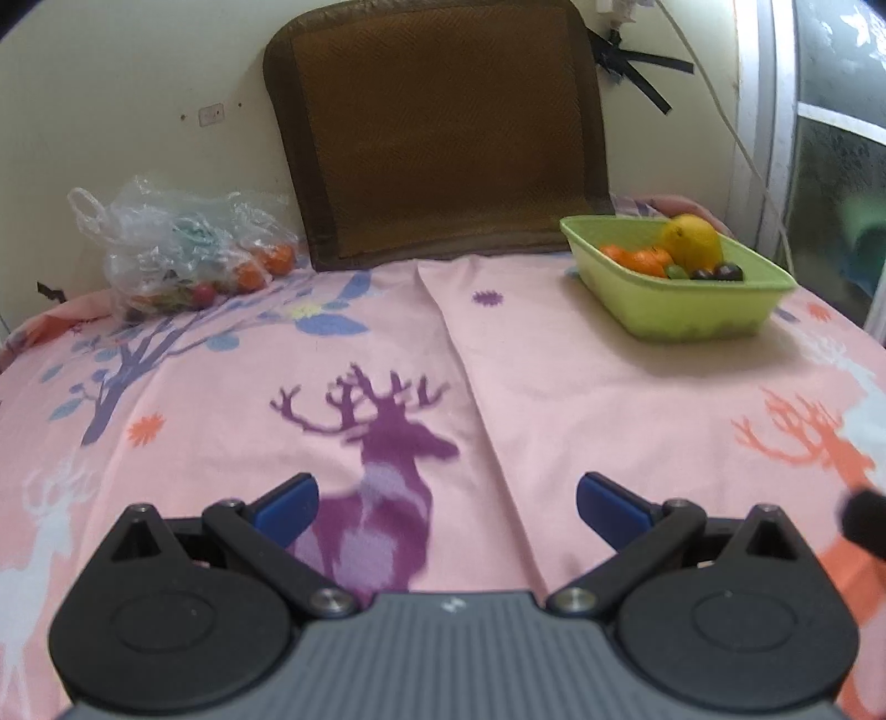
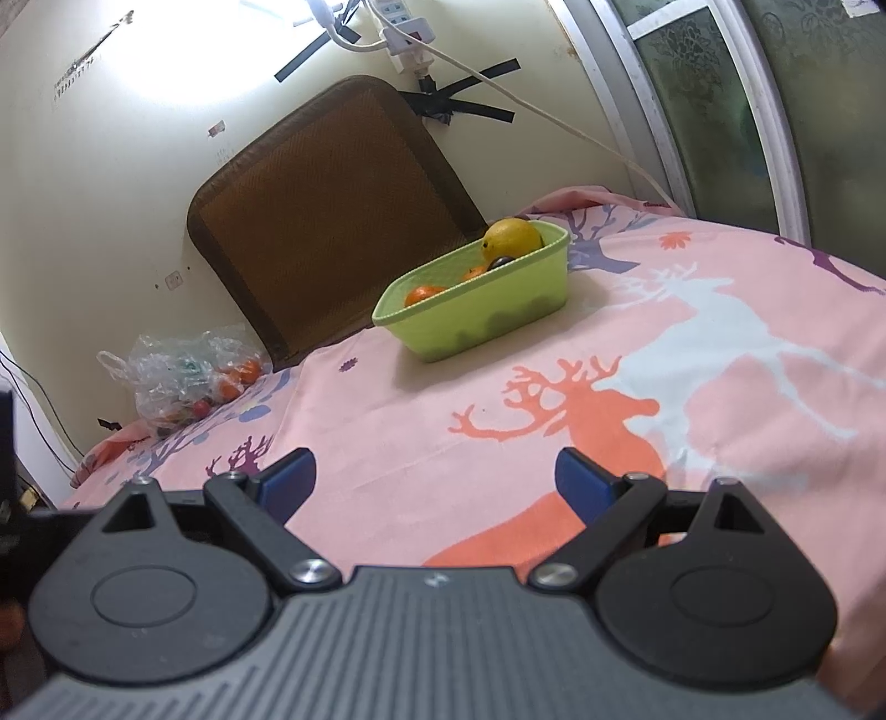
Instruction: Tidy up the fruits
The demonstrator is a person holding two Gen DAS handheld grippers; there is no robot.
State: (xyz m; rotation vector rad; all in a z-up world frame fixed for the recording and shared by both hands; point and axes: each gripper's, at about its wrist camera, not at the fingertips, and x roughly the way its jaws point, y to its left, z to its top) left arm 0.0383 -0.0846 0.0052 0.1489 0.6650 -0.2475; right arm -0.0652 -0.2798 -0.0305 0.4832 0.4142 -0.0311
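Note:
A light green basket [image 1: 698, 313] [image 2: 498, 321] stands on the pink bedsheet at the back right. It holds a yellow fruit [image 1: 692, 241] [image 2: 510, 237], oranges [image 1: 637, 259] [image 2: 423, 294] and dark grapes [image 1: 720, 272]. A clear plastic bag [image 1: 183, 249] [image 2: 183, 376] with more oranges and small fruit lies at the back left by the wall. My left gripper [image 1: 447, 507] is open and empty, low over the purple deer print. My right gripper [image 2: 434, 482] is open and empty, well short of the basket.
A brown woven cushion [image 1: 443, 133] [image 2: 332, 210] leans on the wall behind the bed. A window frame [image 2: 692, 111] runs along the right. A power strip and cable [image 2: 410, 33] hang on the wall. The pink deer-print sheet [image 1: 581, 399] covers the bed.

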